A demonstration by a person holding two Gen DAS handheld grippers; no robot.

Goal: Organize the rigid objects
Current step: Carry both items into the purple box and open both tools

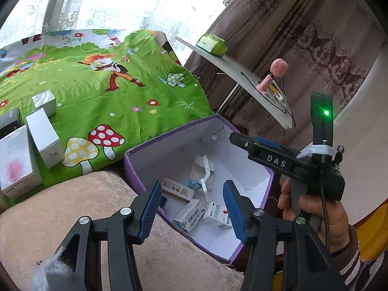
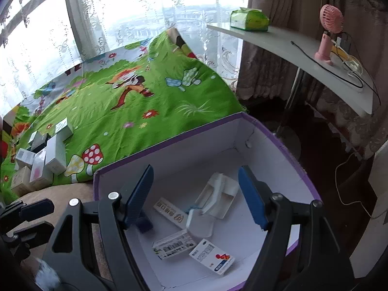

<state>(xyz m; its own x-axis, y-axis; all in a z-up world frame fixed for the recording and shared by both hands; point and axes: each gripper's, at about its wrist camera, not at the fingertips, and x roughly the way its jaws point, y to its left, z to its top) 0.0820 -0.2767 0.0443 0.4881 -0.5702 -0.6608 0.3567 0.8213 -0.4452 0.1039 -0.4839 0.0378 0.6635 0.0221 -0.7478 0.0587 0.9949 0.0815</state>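
Both hand-held grippers, left point(image 1: 192, 208) and right point(image 2: 196, 195), hang released and empty above the purple cardboard box point(image 2: 169, 143). Inside the box lie several small cartons point(image 2: 173, 245) and a white tray point(image 2: 218, 194). More white boxes point(image 1: 43, 137) stand left of it on the cartoon blanket point(image 1: 101, 92).

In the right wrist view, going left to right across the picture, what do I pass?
Cluster of small boxes on the green cartoon sheet → purple box with cartons inside, under the open right tongs → pink fan on the white shelf.
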